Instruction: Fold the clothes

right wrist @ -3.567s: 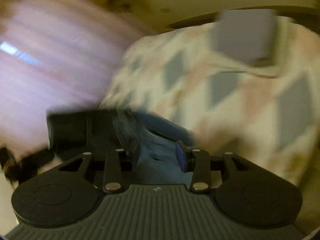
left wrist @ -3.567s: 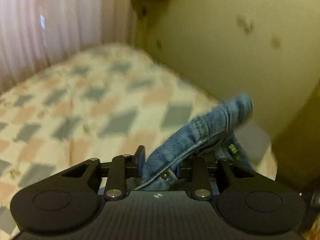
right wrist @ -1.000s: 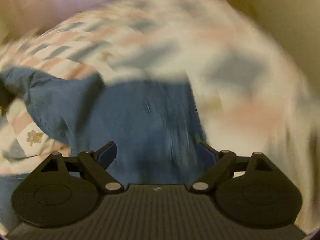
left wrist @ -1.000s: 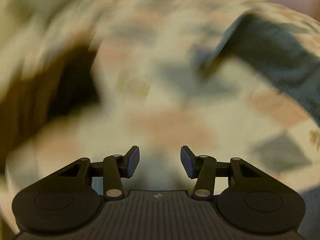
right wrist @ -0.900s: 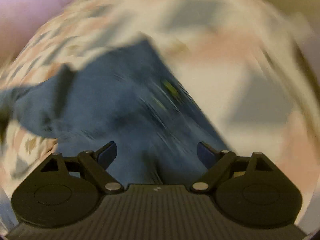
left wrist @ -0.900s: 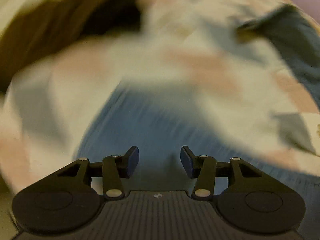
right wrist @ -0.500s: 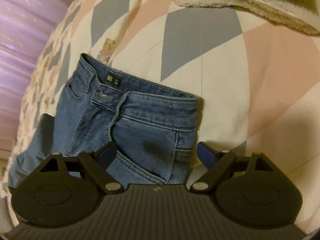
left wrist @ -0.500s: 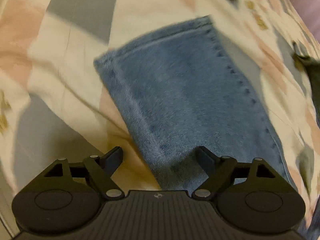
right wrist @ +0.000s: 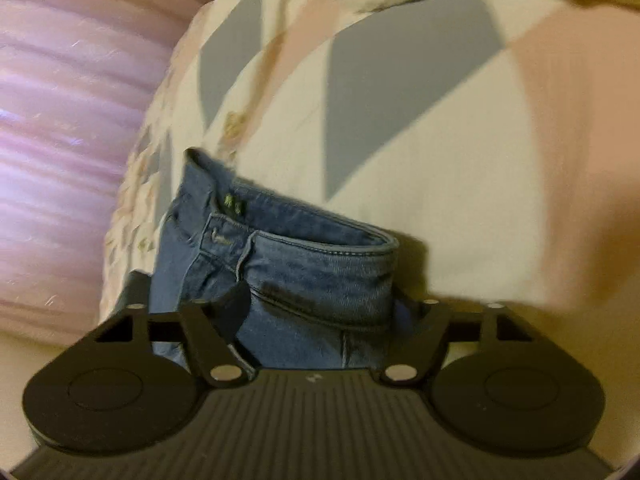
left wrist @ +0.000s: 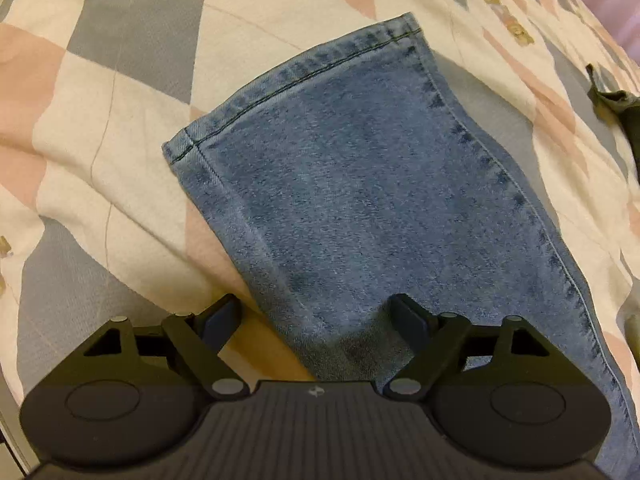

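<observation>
The jeans (left wrist: 360, 184) lie flat on the bed (left wrist: 120, 128). In the left wrist view the hemmed leg end points away from the left tool (left wrist: 316, 316), whose jaws are closing astride the leg's left edge. In the right wrist view the waistband (right wrist: 304, 248) lies before the right tool (right wrist: 320, 312), between its closing jaws. A curtain (right wrist: 60, 120) hangs left of the bed.

A bedspread (left wrist: 120, 128) patterned in grey, pink and cream diamonds covers the bed; pink curtain (right wrist: 68, 128) hangs beside; dark cloth (left wrist: 624, 108) lies at the edge.
</observation>
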